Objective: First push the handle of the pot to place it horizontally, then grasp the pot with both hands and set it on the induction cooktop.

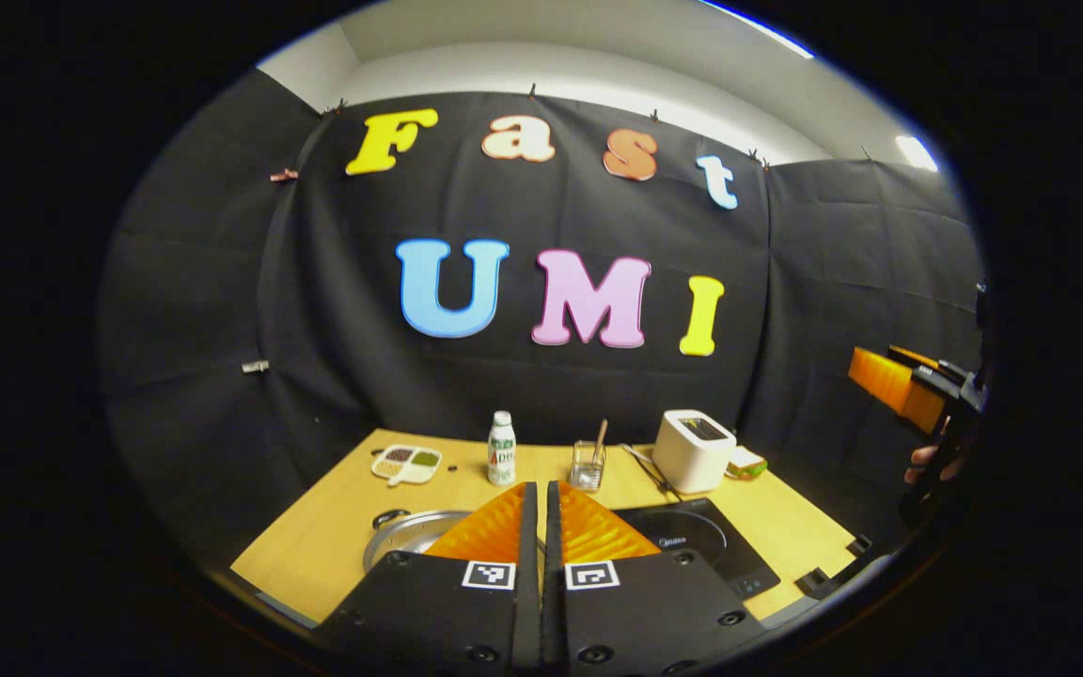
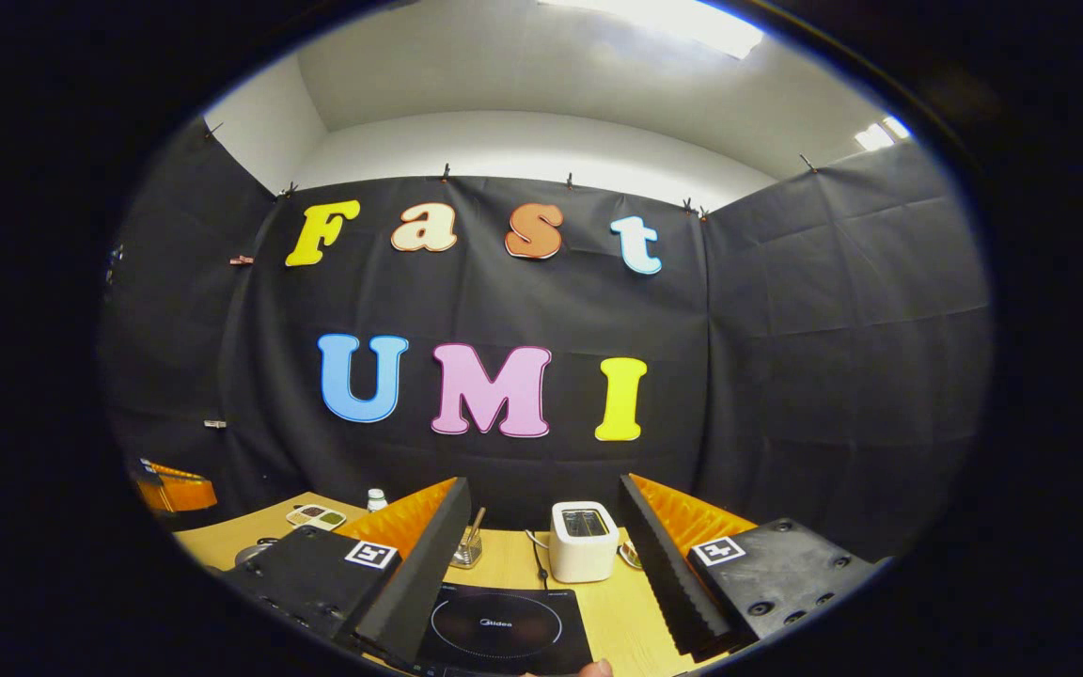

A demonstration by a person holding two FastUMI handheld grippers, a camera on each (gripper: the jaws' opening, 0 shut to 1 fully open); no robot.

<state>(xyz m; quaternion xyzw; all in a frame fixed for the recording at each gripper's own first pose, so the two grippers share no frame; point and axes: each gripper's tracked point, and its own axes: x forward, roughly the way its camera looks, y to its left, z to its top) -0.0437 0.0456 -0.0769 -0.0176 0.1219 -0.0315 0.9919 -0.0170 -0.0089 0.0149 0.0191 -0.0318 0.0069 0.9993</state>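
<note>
My left tongs (image 1: 538,512) sit closest in the left gripper view, their orange ribbed fingers pressed together with only a thin seam between them and nothing held. Just past their tips lies the round silver metal pot (image 1: 407,535), on the left half of the pale wooden surface (image 1: 316,541), partly hidden behind the fingers; a small dark handle stub (image 1: 389,516) shows at its far rim, and I cannot tell how the rest of the handle lies. To the pot's right is the flat black induction cooktop (image 1: 701,541), near the surface's front edge.

My right tongs (image 2: 541,555) stand wide apart and empty, framing the cooktop (image 2: 504,625) between their fingers.

Along the far edge stand a white divided dish of grains (image 1: 406,464), a small white bottle (image 1: 501,448), a clear glass holding a stick (image 1: 588,464) and a white boxy toaster (image 1: 694,450).

Nothing has touched the pot yet, so I judge the handle push is the step in hand. The closed left tongs suit it: I should bring the joined tips low against the handle's side and sweep slowly, keeping clear of the rim so the pot turns rather than slides toward the surface's left edge.
</note>
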